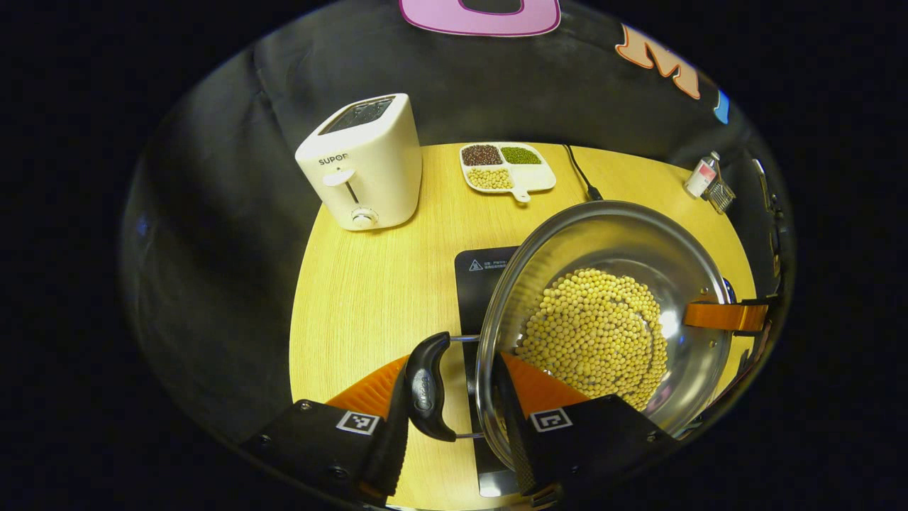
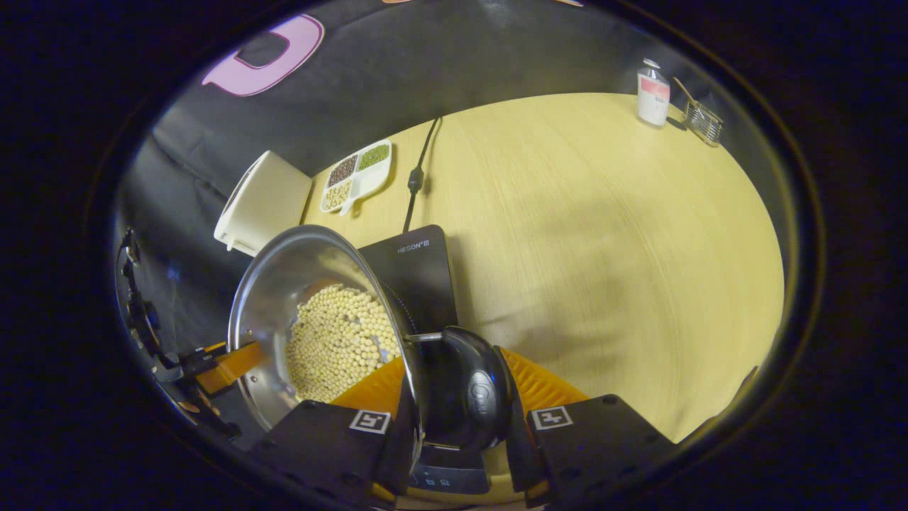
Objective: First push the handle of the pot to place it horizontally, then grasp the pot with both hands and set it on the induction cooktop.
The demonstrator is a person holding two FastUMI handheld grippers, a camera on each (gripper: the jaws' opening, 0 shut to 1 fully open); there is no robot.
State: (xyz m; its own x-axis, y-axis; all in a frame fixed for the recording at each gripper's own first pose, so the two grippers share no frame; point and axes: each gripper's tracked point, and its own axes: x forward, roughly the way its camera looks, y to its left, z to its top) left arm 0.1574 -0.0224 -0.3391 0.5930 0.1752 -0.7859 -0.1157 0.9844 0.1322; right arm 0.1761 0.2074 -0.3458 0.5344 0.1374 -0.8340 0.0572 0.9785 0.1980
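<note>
While two grippers [image 1: 454, 433] [image 2: 461, 433] each clamp one handle [image 1: 428, 387] [image 2: 472, 387], one pot [image 1: 638, 241] carries soybeans [image 1: 596, 337].

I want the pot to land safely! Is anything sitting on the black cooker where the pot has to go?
Nothing visible blocks it. The pot, full of beans, hangs right above the induction cooktop, whose visible top is bare. The toaster, the bean tray and the little bottle stand off to the sides.

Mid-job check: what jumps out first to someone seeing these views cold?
The steel pot full of pale beans, held over the black induction cooktop by both grippers at its side handles. Behind it stand a white toaster and a divided dish of beans.
</note>
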